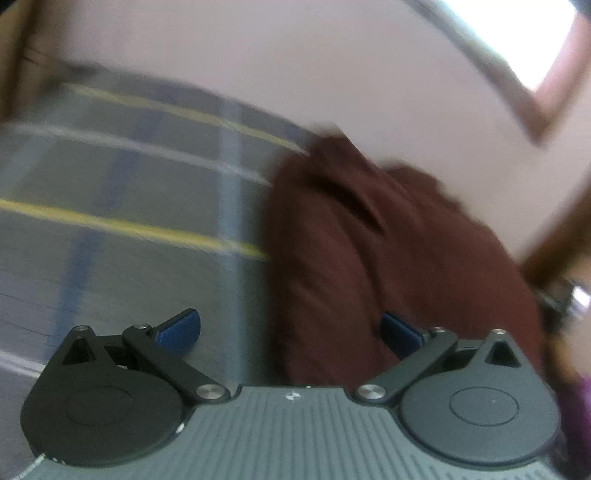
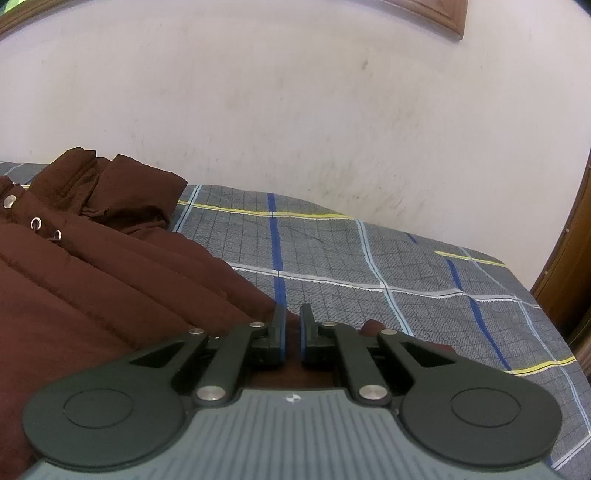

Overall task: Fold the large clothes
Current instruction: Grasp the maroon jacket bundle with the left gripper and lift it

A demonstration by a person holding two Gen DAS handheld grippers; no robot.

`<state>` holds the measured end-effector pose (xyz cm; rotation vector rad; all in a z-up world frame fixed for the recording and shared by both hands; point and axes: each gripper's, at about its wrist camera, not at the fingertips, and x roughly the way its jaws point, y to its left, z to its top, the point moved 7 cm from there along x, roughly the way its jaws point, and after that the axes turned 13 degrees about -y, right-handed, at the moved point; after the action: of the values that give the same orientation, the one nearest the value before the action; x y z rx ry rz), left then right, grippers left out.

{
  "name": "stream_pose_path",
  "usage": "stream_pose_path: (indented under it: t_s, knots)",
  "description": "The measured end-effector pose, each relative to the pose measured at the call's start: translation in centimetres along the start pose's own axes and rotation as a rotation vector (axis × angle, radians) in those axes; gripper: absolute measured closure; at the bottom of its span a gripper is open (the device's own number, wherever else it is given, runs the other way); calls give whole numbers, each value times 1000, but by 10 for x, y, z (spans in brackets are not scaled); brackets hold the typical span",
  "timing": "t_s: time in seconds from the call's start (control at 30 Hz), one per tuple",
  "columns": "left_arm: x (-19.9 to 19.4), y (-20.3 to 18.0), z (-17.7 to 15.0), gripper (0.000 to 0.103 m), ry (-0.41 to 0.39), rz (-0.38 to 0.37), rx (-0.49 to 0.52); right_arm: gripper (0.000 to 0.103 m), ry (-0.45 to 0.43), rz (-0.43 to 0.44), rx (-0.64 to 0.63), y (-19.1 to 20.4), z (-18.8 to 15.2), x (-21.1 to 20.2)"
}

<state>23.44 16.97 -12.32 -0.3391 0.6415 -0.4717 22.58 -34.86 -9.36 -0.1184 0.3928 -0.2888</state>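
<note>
A dark brown padded jacket (image 2: 92, 273) with metal snaps lies on a grey plaid bedsheet (image 2: 369, 266). In the right wrist view it fills the left side. My right gripper (image 2: 291, 325) is nearly closed, pinching the jacket's edge between its blue pads. In the blurred left wrist view the jacket (image 1: 388, 258) lies on the right, on the sheet (image 1: 129, 221). My left gripper (image 1: 291, 328) is wide open and empty at the jacket's left edge; its right finger (image 1: 400, 330) is over the fabric.
A pale wall (image 2: 295, 110) runs along the far side of the bed. Wooden frames stand at the right edge (image 2: 576, 258) and top (image 2: 443, 14) of the right wrist view. A bright window (image 1: 517, 44) shows at the upper right in the left wrist view.
</note>
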Motion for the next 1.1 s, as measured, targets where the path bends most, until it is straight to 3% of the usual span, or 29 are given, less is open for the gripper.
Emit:
stream_pose_path:
  t_s: [0.1, 0.17, 0.2, 0.33, 0.43, 0.53, 0.57, 0.67, 0.83, 0.97, 1.1]
  knots:
    - [6, -18, -11, 2, 13, -153, 117, 97, -3, -3, 0, 1, 1, -1]
    - [12, -25, -13, 3, 0, -213, 107, 96, -9, -21, -21, 3, 1, -2]
    - [15, -27, -12, 9, -3, -220, 95, 95, -12, -32, -35, 4, 1, -2]
    - [24, -19, -6, 49, -20, -158, -121, 91, -25, -88, -87, 8, 3, -5]
    - [16, -12, -9, 61, -69, -127, -288, 89, -19, -86, -77, 5, 3, -5]
    - [2, -16, -6, 69, -150, -100, -341, 85, 1, -54, -23, -3, 13, -14]
    - [-1, -19, -4, 70, -172, -92, -337, 84, -50, -45, 10, -6, 25, -30]
    - [-13, -26, 0, 71, -206, -63, -327, 84, -225, 74, 75, 3, 58, -91]
    - [-24, -42, 15, 72, -239, -44, -324, 90, -193, 380, 32, 69, 69, -143]
    - [-35, -60, 21, 73, -260, -20, -320, 95, -101, 523, -39, 120, 54, -125]
    - [-49, -96, 33, 73, -294, -29, -268, 99, -12, 594, 78, 143, 50, -78]
